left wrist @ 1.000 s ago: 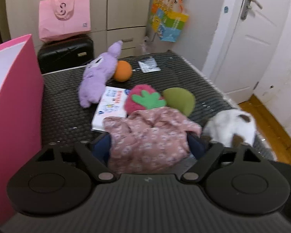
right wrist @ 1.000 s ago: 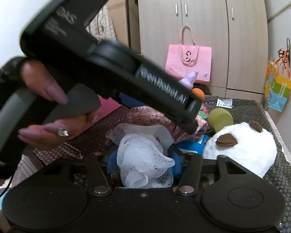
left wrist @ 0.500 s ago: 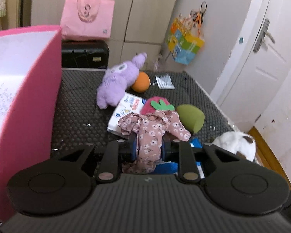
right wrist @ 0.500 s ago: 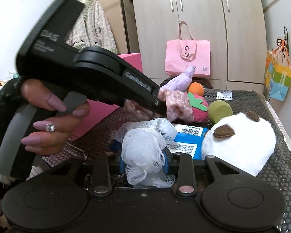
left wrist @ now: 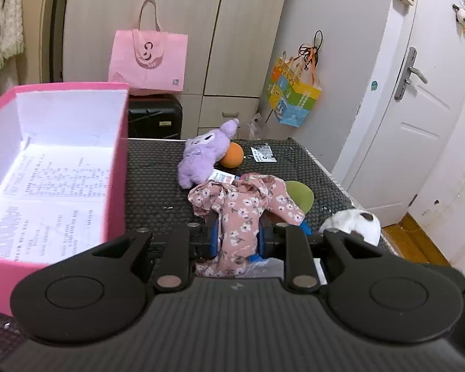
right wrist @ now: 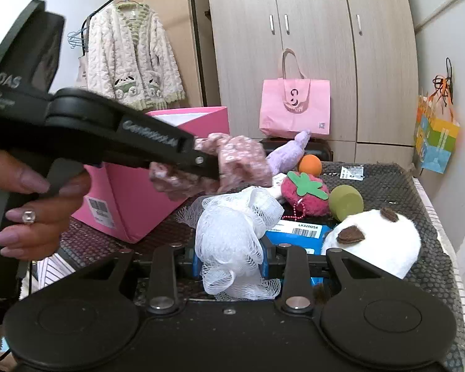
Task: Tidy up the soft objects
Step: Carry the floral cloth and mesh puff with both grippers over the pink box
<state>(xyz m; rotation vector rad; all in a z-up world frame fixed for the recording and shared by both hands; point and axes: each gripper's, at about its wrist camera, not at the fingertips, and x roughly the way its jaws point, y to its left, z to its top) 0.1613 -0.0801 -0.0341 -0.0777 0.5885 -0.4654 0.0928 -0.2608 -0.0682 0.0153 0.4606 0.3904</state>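
Left gripper (left wrist: 235,238) is clamped tight on the pink floral-print fabric piece (left wrist: 241,214), blue pads pinching it at the middle while the loose ends flop over the top, lifted above the dark honeycomb-textured mat (left wrist: 155,179) and just right of the open pink cardboard box with white lining (left wrist: 117,142); over on the right wrist view, the right gripper (right wrist: 229,259) is closed on the white mesh bath pouf (right wrist: 232,232), netting bulging out above and below the blue pads; down on the mat sit the purple plush toy (left wrist: 204,155) touching the orange ball (left wrist: 232,155), the red strawberry plush with green felt leaf (right wrist: 303,190) beside the olive-green rounded cushion (right wrist: 345,201), and the white plush with brown ears (right wrist: 375,241) near the right edge
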